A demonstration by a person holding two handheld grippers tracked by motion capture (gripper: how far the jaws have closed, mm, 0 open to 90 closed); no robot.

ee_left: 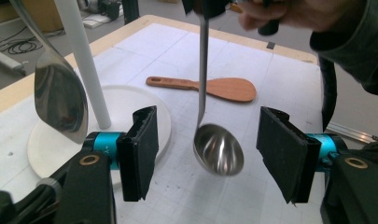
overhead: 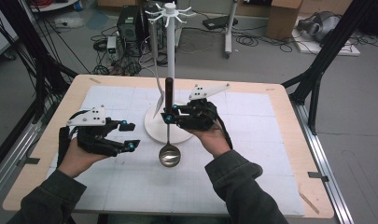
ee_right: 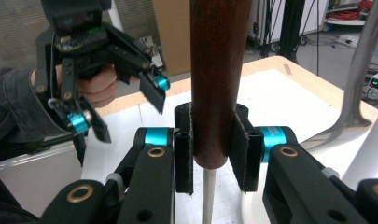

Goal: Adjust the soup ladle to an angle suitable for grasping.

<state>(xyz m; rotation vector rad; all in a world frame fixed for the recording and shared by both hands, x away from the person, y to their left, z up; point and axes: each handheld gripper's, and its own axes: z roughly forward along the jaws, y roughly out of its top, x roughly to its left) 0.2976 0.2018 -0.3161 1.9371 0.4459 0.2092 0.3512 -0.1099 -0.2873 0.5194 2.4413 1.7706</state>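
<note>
Right gripper [ee_right: 213, 154] clenches the ladle [overhead: 169, 154] by its wooden handle while the left gripper [ee_left: 210, 158] stands released, so the bowl could swing into the rack [overhead: 169, 56].

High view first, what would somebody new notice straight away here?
The ladle stands out: it hangs upright over the middle of the table, with the right gripper clamped on its dark wooden handle. Behind it rises a white rack with a hanging turner, while the left gripper waits open at left.

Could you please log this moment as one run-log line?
right gripper: shut on ladle handle, hanging upright | left gripper: open, apart | rack: spatula hung
</note>
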